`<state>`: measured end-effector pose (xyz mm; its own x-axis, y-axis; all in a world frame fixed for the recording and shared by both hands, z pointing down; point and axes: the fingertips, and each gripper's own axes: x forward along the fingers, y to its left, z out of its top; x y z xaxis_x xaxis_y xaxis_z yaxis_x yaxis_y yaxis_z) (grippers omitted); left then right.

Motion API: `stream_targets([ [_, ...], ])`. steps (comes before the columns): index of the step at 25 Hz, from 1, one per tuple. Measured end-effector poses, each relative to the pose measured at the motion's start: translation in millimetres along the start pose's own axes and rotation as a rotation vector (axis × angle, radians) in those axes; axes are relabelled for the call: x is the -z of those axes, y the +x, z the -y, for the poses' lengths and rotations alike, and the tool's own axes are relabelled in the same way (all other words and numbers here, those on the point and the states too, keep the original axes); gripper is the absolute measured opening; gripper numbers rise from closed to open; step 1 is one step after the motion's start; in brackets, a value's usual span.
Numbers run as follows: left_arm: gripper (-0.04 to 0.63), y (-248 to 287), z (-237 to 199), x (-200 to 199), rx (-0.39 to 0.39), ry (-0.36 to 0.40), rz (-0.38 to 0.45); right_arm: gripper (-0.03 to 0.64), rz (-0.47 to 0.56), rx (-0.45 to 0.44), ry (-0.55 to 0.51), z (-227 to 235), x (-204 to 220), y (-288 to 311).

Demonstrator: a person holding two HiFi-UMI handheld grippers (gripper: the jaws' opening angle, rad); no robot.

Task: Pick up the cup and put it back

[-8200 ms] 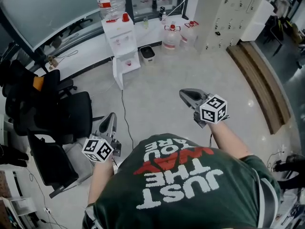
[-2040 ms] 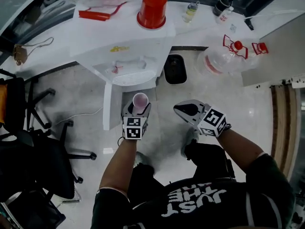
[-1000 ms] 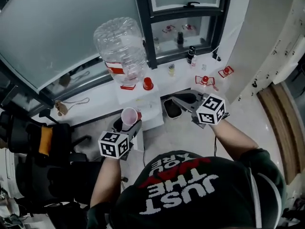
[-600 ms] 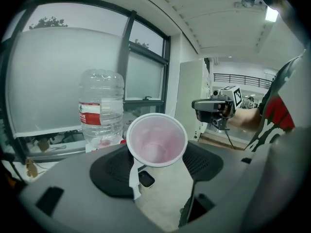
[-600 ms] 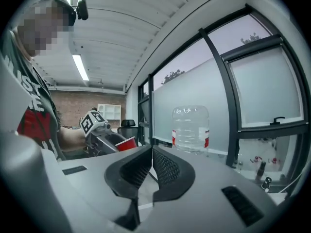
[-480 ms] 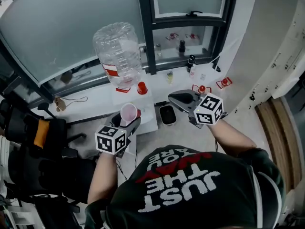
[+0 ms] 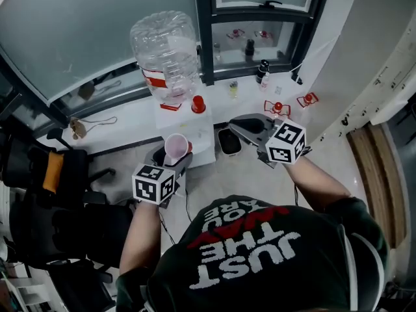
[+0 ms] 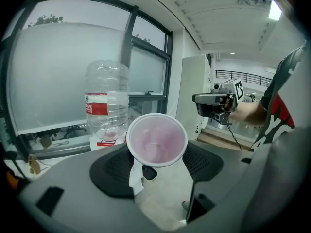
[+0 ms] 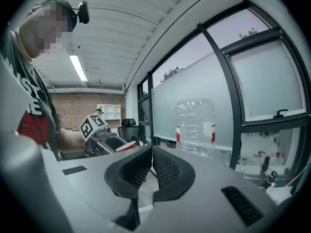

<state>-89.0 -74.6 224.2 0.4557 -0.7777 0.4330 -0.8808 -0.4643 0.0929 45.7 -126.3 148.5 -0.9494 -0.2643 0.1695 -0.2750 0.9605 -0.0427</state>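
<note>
- Left claw: pinching cup by wall, pads either side; cup off any surface, open mouth toward claw camera.
- Head view: cup at 6 o'clock of water bottle, just at near edge of white dispenser.
- Right claw: pads pressed together, nothing between; held at 3 o'clock of cup, well apart, above floor.

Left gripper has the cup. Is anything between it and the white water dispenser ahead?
Nothing visible does. The cup, held in the left gripper, hangs close in front of the dispenser with no object between them. The right gripper, shut and empty, is off to the side.
</note>
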Motion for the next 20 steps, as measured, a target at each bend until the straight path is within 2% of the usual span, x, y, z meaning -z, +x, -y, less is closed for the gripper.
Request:
stream_targets([
  [4, 0.321, 13, -17, 37, 0.017, 0.020, -0.043, 0.034, -0.032, 0.011, 0.027, -2, 23, 26],
  [6, 0.321, 27, -24, 62, 0.015, 0.044, -0.077, 0.034, -0.057, 0.010, 0.042, 3, 45, 40],
  [8, 0.321, 46, -28, 92, 0.013, 0.030, -0.111, 0.034, -0.094, 0.003, 0.057, 10, 74, 51],
  [13, 0.321, 112, -39, 172, -0.020, -0.048, -0.163, 0.034, -0.154, -0.039, 0.082, 48, 163, 78],
  [17, 0.321, 183, -51, 248, -0.057, -0.103, -0.168, 0.034, -0.187, -0.090, 0.075, 80, 250, 106],
  [20, 0.321, 236, -63, 317, -0.071, -0.102, -0.178, 0.034, -0.189, -0.118, 0.056, 94, 324, 131],
])
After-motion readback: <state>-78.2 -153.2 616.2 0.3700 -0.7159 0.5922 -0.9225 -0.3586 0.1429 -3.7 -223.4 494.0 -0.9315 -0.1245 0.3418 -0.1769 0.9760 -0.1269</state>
